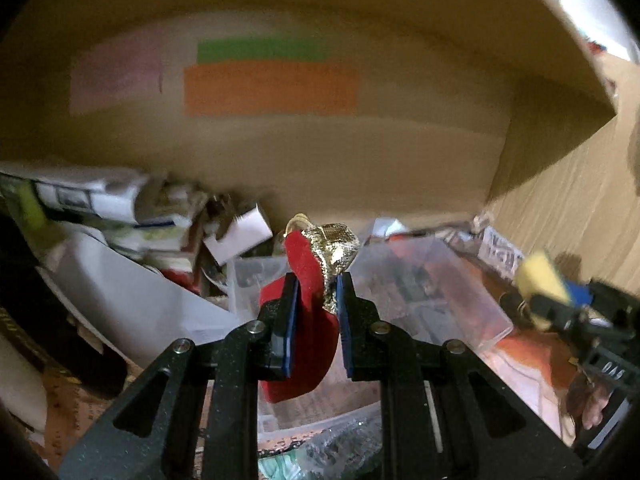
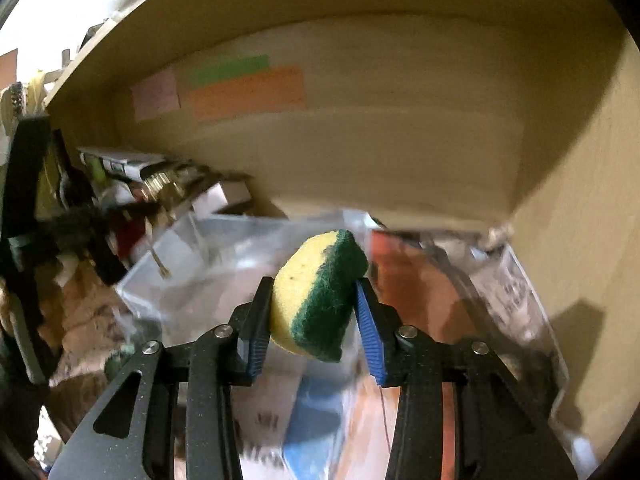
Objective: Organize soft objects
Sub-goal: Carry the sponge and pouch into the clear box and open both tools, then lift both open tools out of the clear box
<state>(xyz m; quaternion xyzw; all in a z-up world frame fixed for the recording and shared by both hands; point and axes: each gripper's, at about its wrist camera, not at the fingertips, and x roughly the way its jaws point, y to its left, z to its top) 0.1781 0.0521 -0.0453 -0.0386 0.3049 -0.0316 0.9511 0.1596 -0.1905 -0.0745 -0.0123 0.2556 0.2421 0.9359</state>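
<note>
My left gripper (image 1: 317, 294) is shut on a red and gold fabric pouch (image 1: 310, 280) and holds it above the clutter inside a cardboard box (image 1: 360, 160). My right gripper (image 2: 314, 300) is shut on a yellow and green sponge (image 2: 316, 292), held above clear plastic packaging (image 2: 224, 256) in the same box. In the left wrist view the right gripper (image 1: 560, 304) shows at the right edge with the sponge (image 1: 534, 276). In the right wrist view the left gripper's black body (image 2: 28, 208) shows at the left edge.
The box's back wall carries pink (image 1: 116, 76), green (image 1: 260, 50) and orange (image 1: 270, 88) labels. Its floor holds a clear plastic case (image 1: 440, 300), white paper and cartons (image 1: 120, 292), and printed packets (image 2: 316, 420). The right box wall (image 2: 580, 240) stands close.
</note>
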